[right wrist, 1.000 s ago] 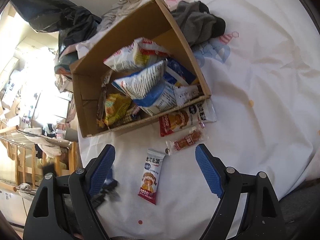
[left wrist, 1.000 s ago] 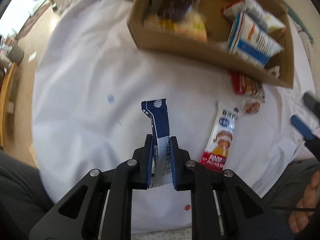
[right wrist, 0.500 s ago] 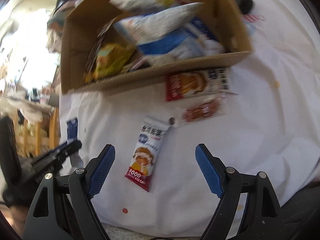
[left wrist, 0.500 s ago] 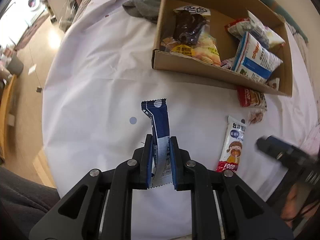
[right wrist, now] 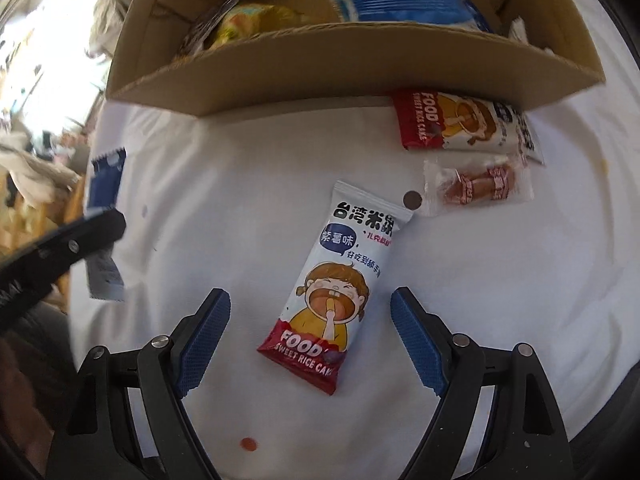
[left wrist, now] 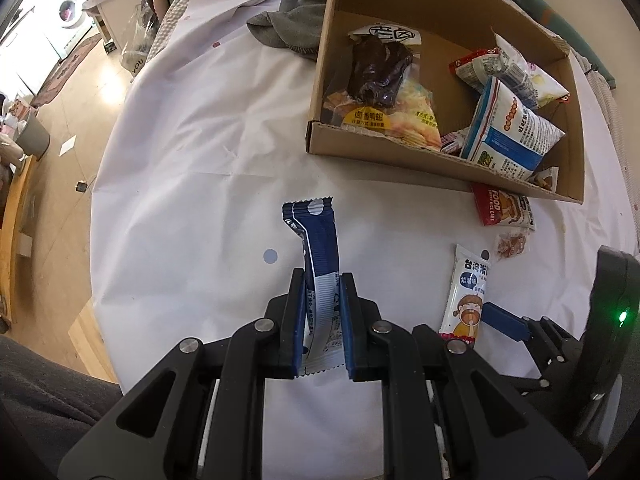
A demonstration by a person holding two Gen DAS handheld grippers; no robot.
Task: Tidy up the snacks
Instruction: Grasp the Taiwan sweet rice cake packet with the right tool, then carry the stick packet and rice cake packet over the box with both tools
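Left gripper (left wrist: 322, 320) clamped on slim blue-and-white foil snack packet (left wrist: 318, 264), held upright above white tablecloth (left wrist: 192, 184). Right gripper (right wrist: 310, 340) spread wide, straddling white-and-red "sweet rice cake" wrapper (right wrist: 336, 292) lying flat on the cloth, pads not touching it. Open brown cardboard box (left wrist: 400, 160) of mixed snack bags further ahead. Second rice cake wrapper (right wrist: 460, 126) and clear sausage pack (right wrist: 476, 190) just beside box wall.
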